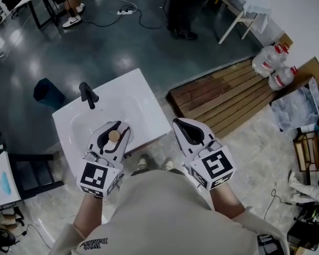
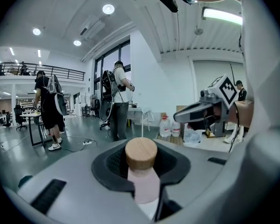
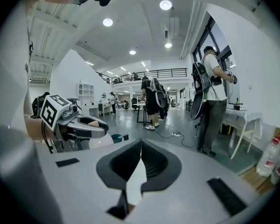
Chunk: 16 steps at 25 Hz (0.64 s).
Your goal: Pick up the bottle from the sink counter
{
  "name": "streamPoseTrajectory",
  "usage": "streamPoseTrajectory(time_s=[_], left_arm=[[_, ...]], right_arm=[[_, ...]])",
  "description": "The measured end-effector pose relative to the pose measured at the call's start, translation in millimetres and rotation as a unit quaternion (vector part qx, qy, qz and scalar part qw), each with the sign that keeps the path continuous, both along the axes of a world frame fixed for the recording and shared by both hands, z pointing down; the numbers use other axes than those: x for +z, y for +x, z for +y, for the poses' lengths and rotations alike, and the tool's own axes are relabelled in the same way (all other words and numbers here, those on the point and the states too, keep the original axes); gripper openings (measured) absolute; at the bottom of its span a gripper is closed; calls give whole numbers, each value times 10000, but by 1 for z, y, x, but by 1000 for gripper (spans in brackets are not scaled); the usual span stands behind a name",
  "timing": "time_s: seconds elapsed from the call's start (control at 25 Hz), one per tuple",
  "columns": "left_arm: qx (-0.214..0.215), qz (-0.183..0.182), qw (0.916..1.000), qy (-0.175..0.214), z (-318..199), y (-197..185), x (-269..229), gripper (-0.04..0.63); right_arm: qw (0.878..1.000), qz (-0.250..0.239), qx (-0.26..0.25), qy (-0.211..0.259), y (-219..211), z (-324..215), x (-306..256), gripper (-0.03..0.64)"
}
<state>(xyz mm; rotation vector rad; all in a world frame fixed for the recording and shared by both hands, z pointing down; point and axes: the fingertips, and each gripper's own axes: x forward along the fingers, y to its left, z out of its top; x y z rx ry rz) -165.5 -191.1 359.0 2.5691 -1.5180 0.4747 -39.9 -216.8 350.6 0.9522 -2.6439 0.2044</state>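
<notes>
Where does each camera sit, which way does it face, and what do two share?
Head view: on the person's head, steeply down at the sink; forearms, left gripper, right gripper show.
Left gripper view: on the left gripper, along its jaws, shut on the bottle, toward the hall.
Right gripper view: on the right gripper, along its shut, empty jaws, toward the hall.
Shared: head and left gripper views show the bottle.

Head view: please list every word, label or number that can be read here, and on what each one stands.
Nothing can be read with certainty.
Print on the person's beige shirt: two short lines of letters, seen upside down, too blurred to read.
Marker cubes: black-and-white square patterns only, no letters or numbers.
Water jugs: any labels are too small to read.
</notes>
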Motion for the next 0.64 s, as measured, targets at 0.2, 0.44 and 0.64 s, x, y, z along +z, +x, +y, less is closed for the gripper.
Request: streamPoseTrajectory(time_s=[0.2, 0.44, 0.64], left_arm=[[-30, 42, 10000, 27, -1, 1, -6, 98], [3, 39, 10000, 12, 0, 2, -7, 98], [35, 21, 10000, 8, 0, 0, -8, 99]], right_arm=[[10000, -8, 28, 78, 4, -4, -2, -3], [9999, 51, 43, 108, 7, -4, -2, -3], [9999, 28, 73, 114, 3, -5, -2, -3]])
